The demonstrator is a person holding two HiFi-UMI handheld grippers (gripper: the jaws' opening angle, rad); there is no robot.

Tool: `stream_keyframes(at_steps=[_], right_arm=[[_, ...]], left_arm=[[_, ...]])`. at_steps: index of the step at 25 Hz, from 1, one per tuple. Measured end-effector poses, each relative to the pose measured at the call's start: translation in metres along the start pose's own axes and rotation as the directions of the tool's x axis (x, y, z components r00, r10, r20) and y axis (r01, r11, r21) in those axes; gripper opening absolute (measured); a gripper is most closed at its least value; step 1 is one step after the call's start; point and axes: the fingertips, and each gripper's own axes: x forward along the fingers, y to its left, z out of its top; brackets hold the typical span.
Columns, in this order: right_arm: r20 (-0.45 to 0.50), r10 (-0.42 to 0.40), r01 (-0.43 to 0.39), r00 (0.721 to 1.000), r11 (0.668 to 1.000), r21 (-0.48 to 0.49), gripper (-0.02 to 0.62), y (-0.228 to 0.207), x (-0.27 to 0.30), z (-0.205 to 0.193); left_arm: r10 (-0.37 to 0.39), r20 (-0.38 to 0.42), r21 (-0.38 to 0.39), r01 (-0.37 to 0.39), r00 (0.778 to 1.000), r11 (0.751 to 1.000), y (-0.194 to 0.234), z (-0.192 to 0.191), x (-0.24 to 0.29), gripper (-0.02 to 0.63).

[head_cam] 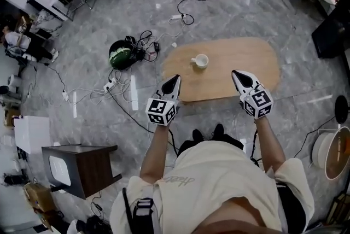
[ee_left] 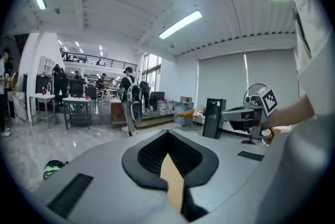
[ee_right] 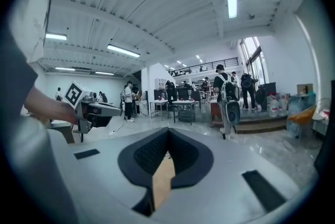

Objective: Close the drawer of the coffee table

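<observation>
A light wooden coffee table (head_cam: 240, 63) with an oval top stands on the marble floor in front of me, with a white cup (head_cam: 200, 61) on it. No drawer shows in any view. My left gripper (head_cam: 174, 80) hangs over the table's near left edge, and my right gripper (head_cam: 237, 74) hangs over its near right part. Both point away from me with jaws closed to a tip and nothing between them. The gripper views look out level across the room. The left gripper (ee_left: 167, 136) view also catches the right gripper (ee_left: 252, 111), and the right gripper (ee_right: 167, 134) view catches the left gripper (ee_right: 90, 111).
Cables and a power strip (head_cam: 111, 85) trail over the floor left of the table, by a green and black helmet-like object (head_cam: 121, 54). A dark side table (head_cam: 82, 164) stands at my near left, a round white appliance (head_cam: 330, 152) at my right. A person with a backpack (ee_left: 130, 98) walks far off.
</observation>
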Motion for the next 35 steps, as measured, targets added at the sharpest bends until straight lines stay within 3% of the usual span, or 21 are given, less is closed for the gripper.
stream_keyframes(at_steps=[5,10,17,24,35], right_arm=[[0.059,-0.003,0.007,0.998,0.998,-0.068,-0.005,0.003,-0.022,0.043],[0.124,0.008,-0.004,0.992,1.0,-0.031,-0.006,0.006,-0.036,0.07],[0.126,0.0,0.011,0.992,0.997,-0.083,-0.005,0.024,-0.044,0.074],[0.103,0.005,0.01,0.995,0.99,-0.14,-0.005,0.038,-0.045,0.068],[0.096,0.038,-0.027,0.995,0.993,-0.116,-0.005,0.058,-0.024,0.06]], left_arm=[[0.025,0.076,0.024,-0.026,0.997,0.999,-0.007,0.034,-0.012,0.005],[0.027,0.096,0.029,-0.03,0.995,0.999,-0.014,0.047,-0.025,0.005],[0.041,0.148,0.059,-0.05,0.988,0.997,-0.026,0.059,-0.05,0.005],[0.047,0.14,0.048,-0.054,0.989,0.997,-0.027,0.05,-0.056,0.005],[0.057,0.121,0.019,-0.059,0.991,0.998,-0.007,0.033,-0.062,0.005]])
